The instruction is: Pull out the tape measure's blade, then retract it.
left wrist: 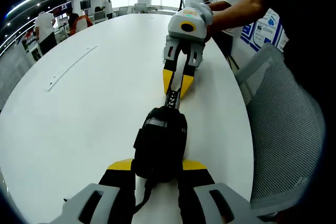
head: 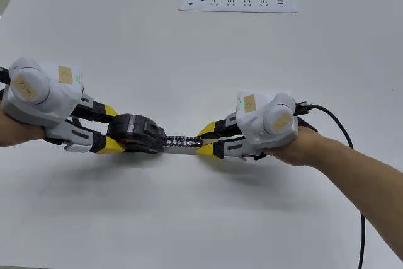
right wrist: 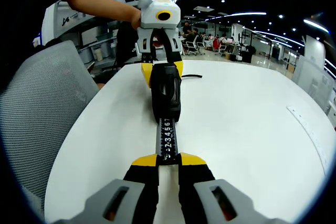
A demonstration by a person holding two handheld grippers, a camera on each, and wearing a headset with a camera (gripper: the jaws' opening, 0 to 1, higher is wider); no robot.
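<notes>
The left hand-held gripper (head: 112, 128) has its yellow-tipped jaws closed against the two sides of the tape measure (head: 135, 132), clamping the black case at its rear end. The right hand-held gripper (head: 206, 141) faces it, its jaws nearly together and pinched on the free end of the blade (head: 179, 141). The end hook is hidden between the fingertips, so I cannot tell how it is caught. A short length of blade is out, straight between the case and the right hand-held gripper, with its printed numbers facing up.

The tape measure is low over the white worktop (head: 189, 61), on it or perhaps just above it. It is toward the edge nearest the person, about midway along. A white power strip (head: 238, 4) lies flat near the far edge, well apart from the tape measure. A black cable (head: 343, 133) runs from the right hand-held gripper back past the near edge. A grey mesh chair (left wrist: 283, 129) stands just beside that edge.
</notes>
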